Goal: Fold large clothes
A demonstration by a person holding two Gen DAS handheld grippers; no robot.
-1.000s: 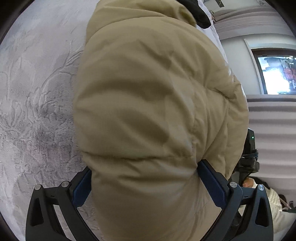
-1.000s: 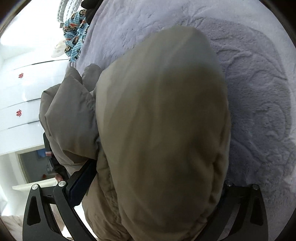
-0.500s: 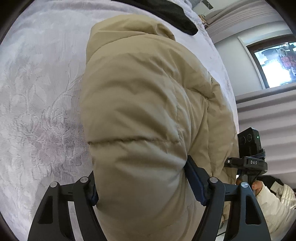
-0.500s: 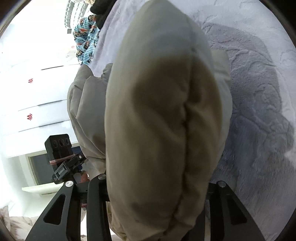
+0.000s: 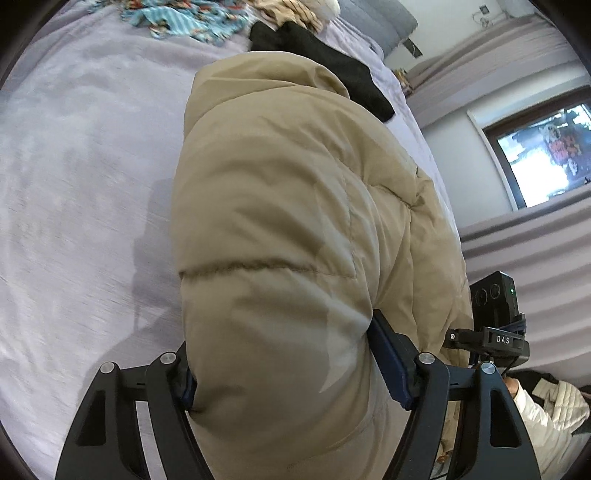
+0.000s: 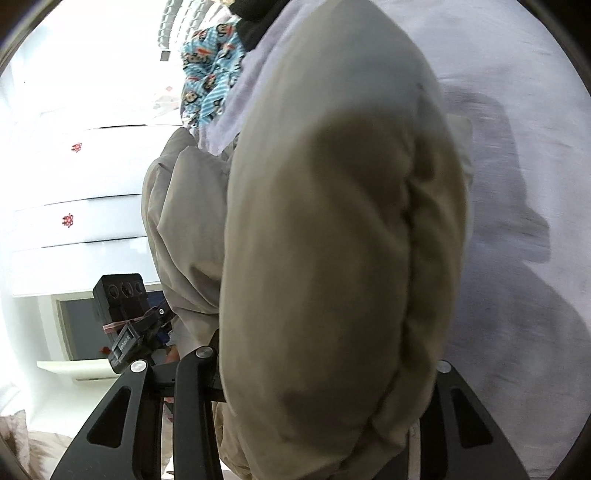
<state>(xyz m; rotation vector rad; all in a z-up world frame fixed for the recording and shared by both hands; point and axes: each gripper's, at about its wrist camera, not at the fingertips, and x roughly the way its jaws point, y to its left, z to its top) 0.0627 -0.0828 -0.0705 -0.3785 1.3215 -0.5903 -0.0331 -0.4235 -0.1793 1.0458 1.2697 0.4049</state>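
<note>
A beige puffer jacket fills the middle of both wrist views and hangs above the lilac bedspread. My left gripper is shut on a thick fold of the jacket; its blue pads press into the padding. My right gripper is shut on another thick bunch of the same jacket, which hides its fingertips. Each gripper shows at the edge of the other's view.
A black garment and a blue patterned cloth lie at the far end of the bed. White drawers stand left in the right wrist view. A window and curtains are on the right.
Both grippers have risen and pulled back with the jacket, which now hangs higher off the bed. More of the bed's far end shows. Both jaws have closed tighter on the padding.
</note>
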